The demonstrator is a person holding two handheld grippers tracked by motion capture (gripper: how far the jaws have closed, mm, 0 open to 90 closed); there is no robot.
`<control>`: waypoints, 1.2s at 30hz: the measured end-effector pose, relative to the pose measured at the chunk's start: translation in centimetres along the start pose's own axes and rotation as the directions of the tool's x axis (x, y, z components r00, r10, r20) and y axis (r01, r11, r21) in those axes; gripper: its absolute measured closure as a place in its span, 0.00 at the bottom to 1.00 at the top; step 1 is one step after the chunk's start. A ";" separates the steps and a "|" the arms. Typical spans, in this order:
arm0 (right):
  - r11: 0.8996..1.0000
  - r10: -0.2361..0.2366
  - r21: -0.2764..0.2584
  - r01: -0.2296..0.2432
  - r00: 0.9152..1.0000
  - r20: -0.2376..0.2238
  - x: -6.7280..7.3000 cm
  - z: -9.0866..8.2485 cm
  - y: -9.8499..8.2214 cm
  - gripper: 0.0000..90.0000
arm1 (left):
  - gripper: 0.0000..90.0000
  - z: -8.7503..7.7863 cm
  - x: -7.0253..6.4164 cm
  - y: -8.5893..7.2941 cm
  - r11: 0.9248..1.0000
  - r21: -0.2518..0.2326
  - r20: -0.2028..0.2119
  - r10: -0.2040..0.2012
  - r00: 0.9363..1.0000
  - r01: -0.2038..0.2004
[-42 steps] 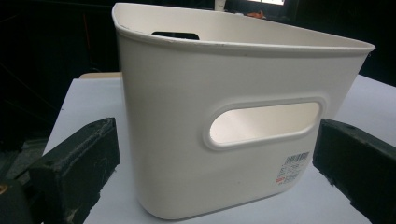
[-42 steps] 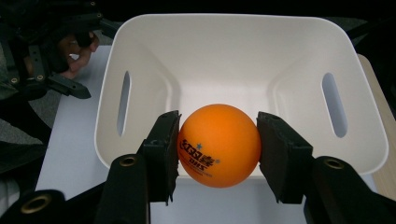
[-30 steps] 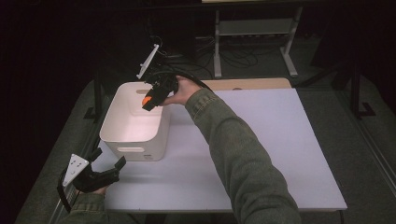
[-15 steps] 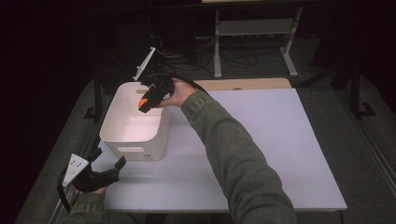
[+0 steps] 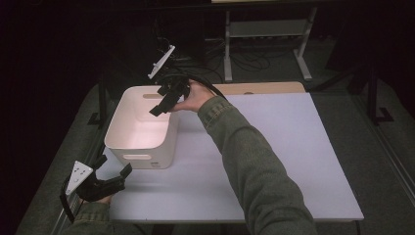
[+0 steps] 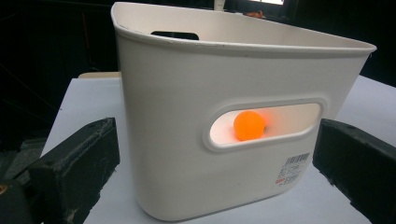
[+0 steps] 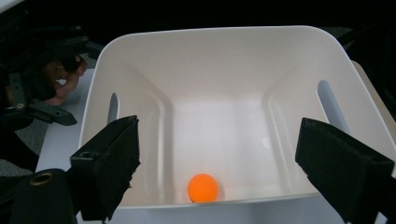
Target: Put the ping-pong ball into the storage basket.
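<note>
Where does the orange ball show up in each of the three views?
High view: I cannot make out the orange ball; the inside of the white bin looks pale and glowing under the right tool.
Left gripper view: the orange ball shows through the bin's handle slot, right of centre.
Right gripper view: the ball lies on the bin floor, bottom centre, between the open jaws.
Shared landmark: the white bin.

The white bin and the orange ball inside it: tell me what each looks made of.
White bin: probably moulded plastic, smooth with a slight sheen; thin rolled rim, cut-out handle slot and barcode sticker suggest it.
Orange ball: looks like thin, hard plastic, matte and uniformly coloured, like a table-tennis ball; it seems to glow in the light. Not certain.
</note>
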State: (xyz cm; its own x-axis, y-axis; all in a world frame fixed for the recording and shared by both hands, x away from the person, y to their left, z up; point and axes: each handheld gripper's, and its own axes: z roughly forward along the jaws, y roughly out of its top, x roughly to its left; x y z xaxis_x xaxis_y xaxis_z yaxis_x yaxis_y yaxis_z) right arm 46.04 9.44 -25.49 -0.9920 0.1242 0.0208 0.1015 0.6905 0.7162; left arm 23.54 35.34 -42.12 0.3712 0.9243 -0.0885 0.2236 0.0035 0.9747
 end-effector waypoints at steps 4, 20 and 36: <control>1.000 0.010 -0.011 -0.010 1.000 0.017 0.1 -0.7 -0.6 0.07 | 0.00 0.0 0.0 0.0 1.000 -0.001 0.001 0.002 1.000 -0.002; 0.998 0.043 -0.054 -0.038 0.996 0.080 0.3 -3.5 -2.4 0.00 | 0.00 0.0 -0.1 0.0 1.000 0.003 0.006 0.003 1.000 -0.003; 0.995 0.073 -0.081 -0.064 0.991 0.114 0.3 -6.1 -5.2 0.00 | 0.00 0.1 -0.1 0.0 1.000 0.010 0.007 0.001 1.000 -0.002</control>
State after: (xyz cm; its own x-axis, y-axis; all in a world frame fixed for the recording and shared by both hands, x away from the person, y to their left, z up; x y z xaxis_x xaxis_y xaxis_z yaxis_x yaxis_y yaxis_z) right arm 44.78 1.52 -24.98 -0.9670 0.2545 -0.0067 0.1582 0.6211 0.7676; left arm 23.58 35.18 -42.13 0.3782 0.9215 -0.0886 0.2320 -0.0018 0.9727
